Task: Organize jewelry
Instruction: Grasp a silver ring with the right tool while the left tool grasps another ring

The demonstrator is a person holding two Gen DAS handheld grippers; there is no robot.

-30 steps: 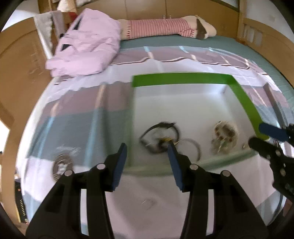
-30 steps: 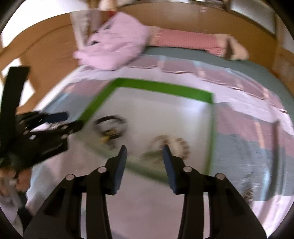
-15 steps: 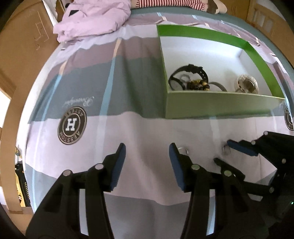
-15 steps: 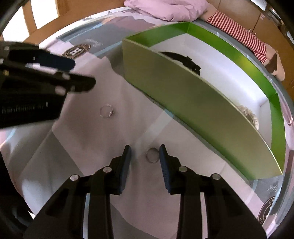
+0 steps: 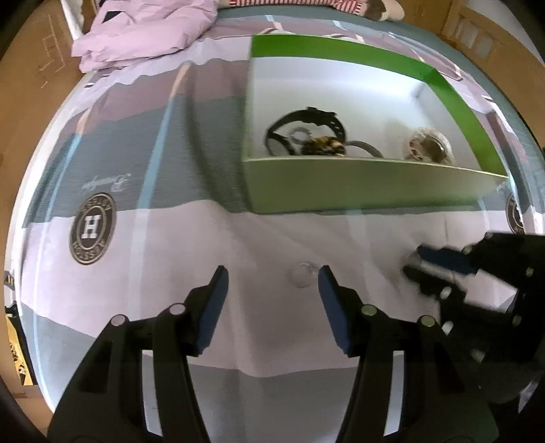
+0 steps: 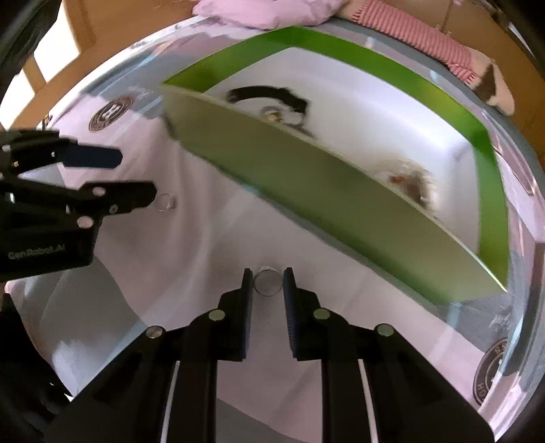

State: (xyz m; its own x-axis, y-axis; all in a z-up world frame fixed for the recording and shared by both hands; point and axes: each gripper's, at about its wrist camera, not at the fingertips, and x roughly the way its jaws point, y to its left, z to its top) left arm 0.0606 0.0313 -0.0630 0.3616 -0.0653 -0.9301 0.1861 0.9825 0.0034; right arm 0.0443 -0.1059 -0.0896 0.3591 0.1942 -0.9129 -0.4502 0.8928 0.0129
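Two small silver rings lie on the pale sheet in front of a green box (image 5: 357, 191). One ring (image 5: 301, 274) sits between my left gripper's (image 5: 272, 277) wide-open fingers, close to the right pad. In the right wrist view this ring (image 6: 167, 201) lies just off the left gripper's (image 6: 133, 175) lower fingertip. The other ring (image 6: 268, 281) stands on edge between my right gripper's (image 6: 268, 280) pads, which press both its sides. The right gripper (image 5: 414, 262) shows blurred at the right. Inside the box lie a black watch (image 5: 306, 124) and a beaded bracelet (image 5: 427, 146).
The box (image 6: 323, 191) stands close behind both grippers, its near wall tall. A pink quilt (image 5: 143, 30) and a striped pillow (image 6: 419, 37) lie at the head of the bed. Round logo prints (image 5: 92, 233) mark the sheet. Wooden bed rails edge the mattress.
Both grippers came down from over the box to the sheet in front of it. The right gripper's fingers narrowed around its ring. The left gripper moved forward, so its ring sits between the fingers.
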